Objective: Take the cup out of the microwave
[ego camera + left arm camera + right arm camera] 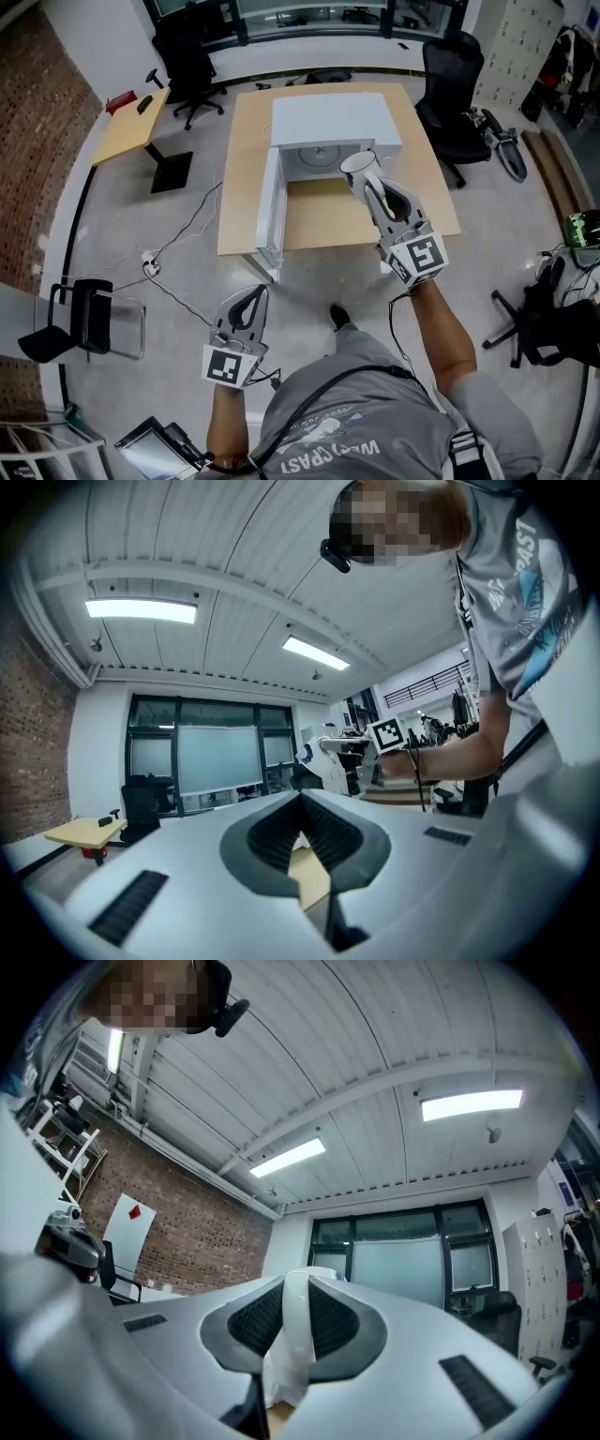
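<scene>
A white microwave stands on a wooden table, its door swung open to the left. In front of the open cavity a white cup hangs in the air above the table, and my right gripper is shut on its rim. In the right gripper view the cup's white wall sits pinched between the two dark pads of that gripper. My left gripper hangs low over the floor, short of the table's near edge. Its jaws meet with nothing between them.
Black office chairs stand behind the table at the left and at its right side. A small wooden desk is at the far left. Cables trail over the floor, and a black chair stands at the near left.
</scene>
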{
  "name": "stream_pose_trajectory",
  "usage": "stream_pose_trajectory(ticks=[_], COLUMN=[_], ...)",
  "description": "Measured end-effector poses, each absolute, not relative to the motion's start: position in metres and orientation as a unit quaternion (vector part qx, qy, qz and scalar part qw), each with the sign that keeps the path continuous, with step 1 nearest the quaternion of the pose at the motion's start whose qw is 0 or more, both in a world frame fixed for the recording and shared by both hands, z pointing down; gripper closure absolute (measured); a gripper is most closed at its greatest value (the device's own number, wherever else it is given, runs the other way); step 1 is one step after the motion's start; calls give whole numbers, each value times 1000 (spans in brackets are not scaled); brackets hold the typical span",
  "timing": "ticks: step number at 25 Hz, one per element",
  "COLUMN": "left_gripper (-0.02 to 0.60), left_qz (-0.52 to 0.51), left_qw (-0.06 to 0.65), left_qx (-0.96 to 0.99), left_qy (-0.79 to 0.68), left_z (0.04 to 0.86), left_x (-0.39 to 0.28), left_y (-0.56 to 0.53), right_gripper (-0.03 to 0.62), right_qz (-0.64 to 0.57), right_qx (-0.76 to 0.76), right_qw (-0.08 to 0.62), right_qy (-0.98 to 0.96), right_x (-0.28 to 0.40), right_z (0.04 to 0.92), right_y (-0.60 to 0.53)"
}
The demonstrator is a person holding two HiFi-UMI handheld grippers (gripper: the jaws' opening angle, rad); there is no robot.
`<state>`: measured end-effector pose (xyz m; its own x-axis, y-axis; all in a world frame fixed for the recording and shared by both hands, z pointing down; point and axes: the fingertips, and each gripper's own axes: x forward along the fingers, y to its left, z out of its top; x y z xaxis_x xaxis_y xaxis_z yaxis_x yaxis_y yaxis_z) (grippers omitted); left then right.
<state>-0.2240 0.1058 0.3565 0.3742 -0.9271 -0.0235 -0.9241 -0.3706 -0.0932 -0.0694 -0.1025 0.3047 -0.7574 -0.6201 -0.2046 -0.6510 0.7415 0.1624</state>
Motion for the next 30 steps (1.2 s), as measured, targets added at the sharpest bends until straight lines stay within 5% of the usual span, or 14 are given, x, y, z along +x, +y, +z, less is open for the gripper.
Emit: stream_pose_trajectory(ticks=[30], left_gripper=[555], left_qz=[-24], left_qw=[98], left_qx=[-872], left_qy=[479], left_z=[315], left_x=[-83], left_y=[111], right_gripper=[530], right_qz=[138], right_qx=[-412], right_qw=[111], right_qy=[894], right_x=[158], right_z=[214], right_y=[85])
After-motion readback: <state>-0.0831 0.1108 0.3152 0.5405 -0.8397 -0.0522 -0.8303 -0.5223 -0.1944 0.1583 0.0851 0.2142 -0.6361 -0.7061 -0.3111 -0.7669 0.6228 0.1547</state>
